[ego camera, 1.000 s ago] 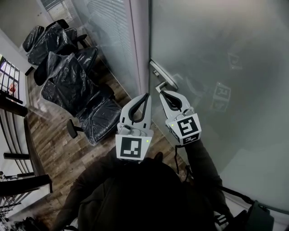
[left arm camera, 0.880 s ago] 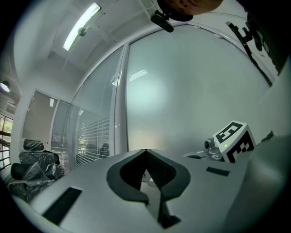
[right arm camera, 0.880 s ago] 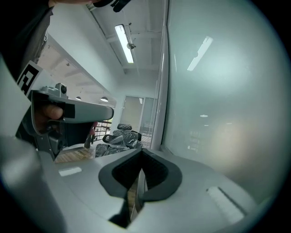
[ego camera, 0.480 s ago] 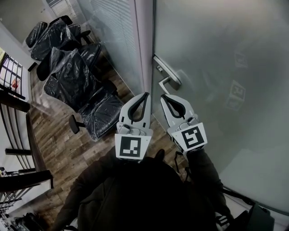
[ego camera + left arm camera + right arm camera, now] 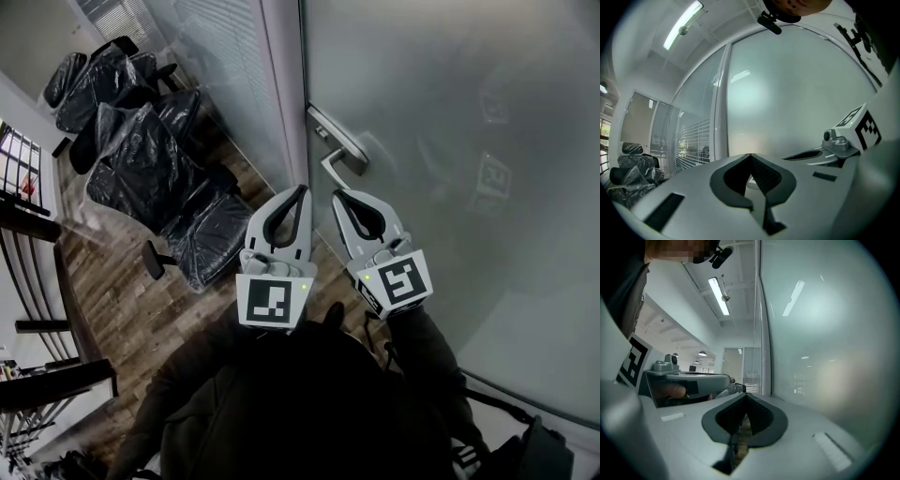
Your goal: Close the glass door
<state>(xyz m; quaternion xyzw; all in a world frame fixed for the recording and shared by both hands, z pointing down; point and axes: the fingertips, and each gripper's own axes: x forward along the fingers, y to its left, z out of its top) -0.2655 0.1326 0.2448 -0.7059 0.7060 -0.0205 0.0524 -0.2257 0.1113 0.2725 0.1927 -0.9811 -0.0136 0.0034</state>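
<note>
Hovering just below handle (image 5: 339, 152): left hand-held gripper (image 5: 298, 193), right hand-held gripper (image 5: 339, 195), both pressed together, empty; door (image 5: 450, 141) seems flush with frame (image 5: 284, 103) (gap hard to judge). Likely closed; latch check left.

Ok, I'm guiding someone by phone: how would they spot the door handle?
Start at the big frosted glass door filling the right side. Follow its left edge, beside the pale upright frame, down to just beyond the right hand-held gripper. The door handle is the only metal lever there, slanting on an otherwise plain pane.
</note>
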